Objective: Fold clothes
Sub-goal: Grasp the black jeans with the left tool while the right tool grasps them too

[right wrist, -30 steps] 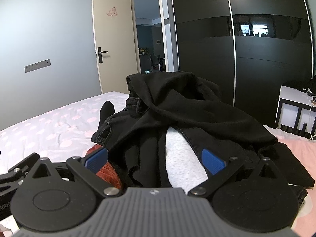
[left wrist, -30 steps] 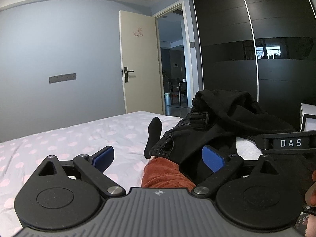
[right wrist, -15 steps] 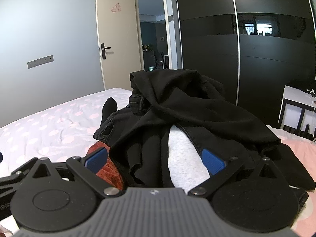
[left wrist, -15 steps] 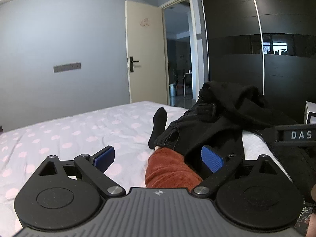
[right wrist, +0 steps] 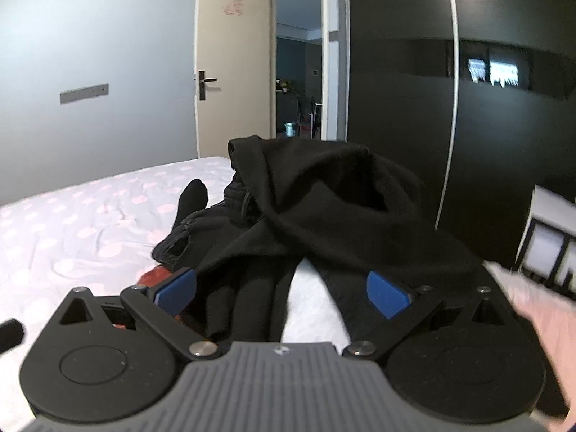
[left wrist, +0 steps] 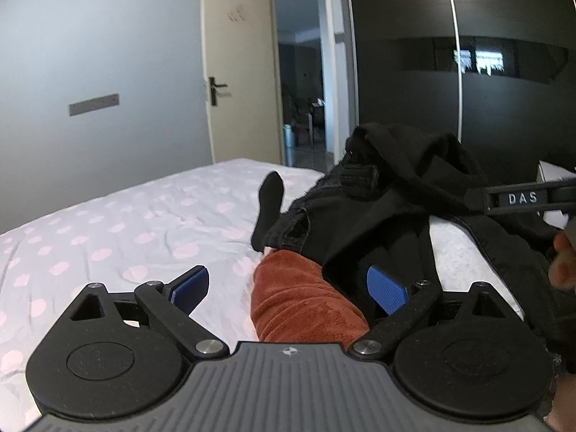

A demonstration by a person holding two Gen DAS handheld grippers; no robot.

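Note:
A heap of black clothes (left wrist: 388, 194) lies on the bed, with a black sock (left wrist: 268, 205) sticking out at its left. It also shows in the right wrist view (right wrist: 324, 194). A rust-orange garment (left wrist: 302, 306) lies under the heap's near edge. A white-grey garment (right wrist: 309, 306) shows beneath the black cloth. My left gripper (left wrist: 288, 288) is open, its jaws either side of the orange garment. My right gripper (right wrist: 284, 289) is open over the black cloth, holding nothing.
The bed (left wrist: 126, 223) has a white sheet with pink dots, bare on the left. A dark wardrobe (left wrist: 468, 72) stands behind the heap, with an open door (left wrist: 237, 72) to its left. A white shelf unit (right wrist: 550, 244) is at the right.
Both grippers have moved closer to the heap and turned a little to the right. The jaws stayed open. The clothes have not moved.

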